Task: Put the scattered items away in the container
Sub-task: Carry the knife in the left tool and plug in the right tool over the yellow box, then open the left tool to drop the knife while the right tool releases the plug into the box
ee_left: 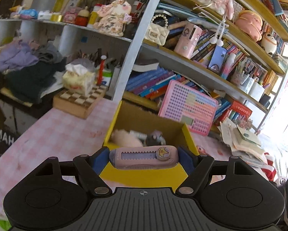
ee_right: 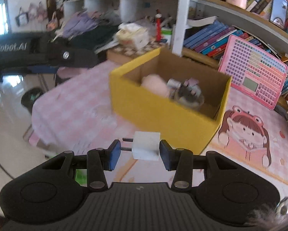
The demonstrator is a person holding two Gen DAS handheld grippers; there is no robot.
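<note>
A yellow cardboard box [ee_left: 144, 177] stands on the pink checked table; it also shows in the right wrist view [ee_right: 163, 113]. Inside lie a pink fluffy item [ee_left: 124, 137] and a small grey-and-purple item [ee_left: 155, 137]. My left gripper [ee_left: 144, 158] is shut on a pink utility knife [ee_left: 144, 156], held crosswise just above the box's near rim. My right gripper [ee_right: 137, 152] is shut on a white plug adapter [ee_right: 146, 148], its prongs pointing left, held in front of the box's near corner. The left gripper body [ee_right: 38, 53] shows at upper left in the right wrist view.
A pink toy tablet [ee_right: 253, 71] leans on the bookshelf behind the box. A chessboard box [ee_left: 80, 102] with a tissue pack [ee_left: 79, 79] stands at the back left. Paper stacks [ee_left: 242, 144] lie to the right. A cartoon-girl mat [ee_right: 246, 132] lies right of the box.
</note>
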